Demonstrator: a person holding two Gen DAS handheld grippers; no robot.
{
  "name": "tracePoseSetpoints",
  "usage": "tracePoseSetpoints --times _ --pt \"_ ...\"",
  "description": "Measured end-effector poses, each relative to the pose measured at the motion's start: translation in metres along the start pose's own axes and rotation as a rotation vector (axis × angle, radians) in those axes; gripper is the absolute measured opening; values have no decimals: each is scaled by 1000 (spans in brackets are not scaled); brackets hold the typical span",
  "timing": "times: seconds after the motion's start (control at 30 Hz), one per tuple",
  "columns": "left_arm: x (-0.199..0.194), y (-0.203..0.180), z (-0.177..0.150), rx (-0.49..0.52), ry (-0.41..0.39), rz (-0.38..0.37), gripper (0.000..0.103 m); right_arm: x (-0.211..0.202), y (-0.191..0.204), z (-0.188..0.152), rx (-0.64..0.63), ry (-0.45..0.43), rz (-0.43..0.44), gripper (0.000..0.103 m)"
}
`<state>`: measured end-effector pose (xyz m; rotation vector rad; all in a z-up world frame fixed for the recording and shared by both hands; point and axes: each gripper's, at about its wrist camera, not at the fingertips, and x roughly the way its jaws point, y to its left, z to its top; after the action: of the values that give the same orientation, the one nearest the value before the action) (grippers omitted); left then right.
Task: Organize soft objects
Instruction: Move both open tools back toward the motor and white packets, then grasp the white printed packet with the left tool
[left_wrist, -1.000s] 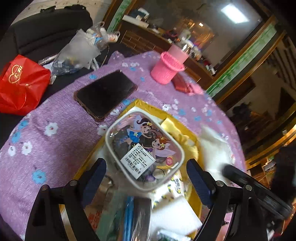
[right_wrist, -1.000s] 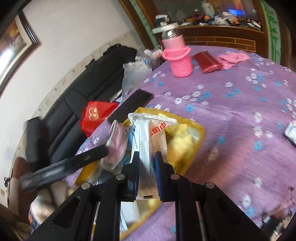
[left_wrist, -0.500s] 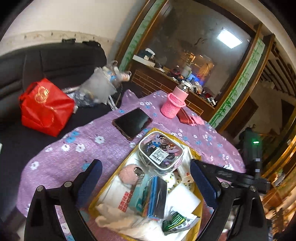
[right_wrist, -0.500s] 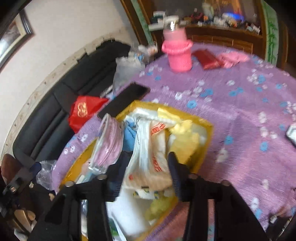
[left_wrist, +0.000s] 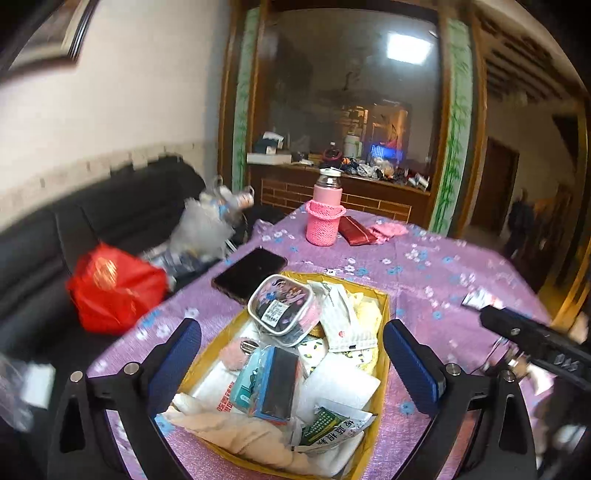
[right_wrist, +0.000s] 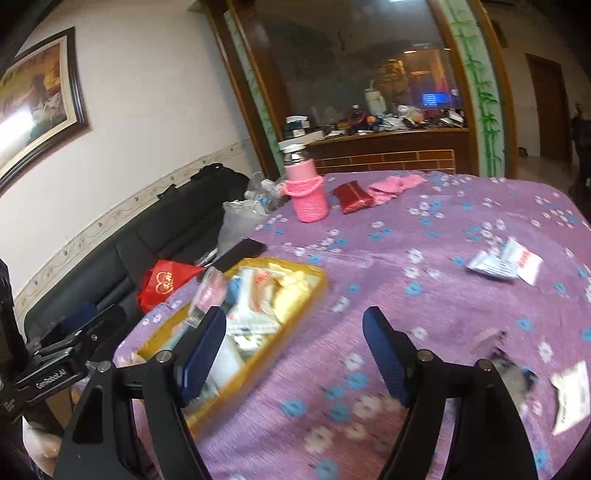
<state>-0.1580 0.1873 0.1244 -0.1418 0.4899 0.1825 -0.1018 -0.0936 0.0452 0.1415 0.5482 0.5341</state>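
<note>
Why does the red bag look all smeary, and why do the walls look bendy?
Left wrist view: the red bag and black sofa are smeared by motion blur, while the yellow box stays fairly sharp. Right wrist view: the purple tablecloth blurs near the bottom. Both views: a fisheye lens curves the walls and darkens the corners.

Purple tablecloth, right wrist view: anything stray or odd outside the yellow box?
Yes. Loose white packets lie scattered on the tablecloth, well apart from the yellow box; another packet lies nearer, at the right edge.
</note>
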Motion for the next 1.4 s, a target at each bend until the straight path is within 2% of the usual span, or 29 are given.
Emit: tracePoseSetpoints --times 0.07,0.17,0.23,0.33,0.4,0.5,0.6,0.73,0.9,1.13,1.2,1.4 --pt "-2 -21 -3 65 -7 25 101 -16 -16 -6 11 -10 -29 76" --pt "0 -51 -10 136 22 6 102 -40 -47 -12 37 -30 -78 76" --pt "5 -72 -15 184 62 -28 102 -57 -71 -15 60 -45 -127 79" --pt "11 -102 -23 234 136 -111 101 -87 -120 -21 113 -67 -251 80" --pt "18 -118 -30 244 193 -179 101 -104 -151 -26 160 -62 -330 81" --pt "33 -140 -41 247 293 -254 101 -122 -186 -34 228 -55 -381 81" --pt "43 -155 -52 254 358 -292 101 -129 -215 -37 262 -33 -427 81" --pt "53 -170 -59 271 382 -306 101 -122 -240 -37 304 19 -437 81" --pt "79 -175 -72 268 438 -293 101 -89 -251 -27 335 98 -361 81" --pt "108 -172 -93 239 522 -297 102 -7 -246 34 258 230 -255 81" --pt "107 -171 -93 222 522 -323 102 29 -241 54 223 288 -237 81" --pt "105 -175 -96 243 523 -319 102 122 -242 88 145 423 -254 81"
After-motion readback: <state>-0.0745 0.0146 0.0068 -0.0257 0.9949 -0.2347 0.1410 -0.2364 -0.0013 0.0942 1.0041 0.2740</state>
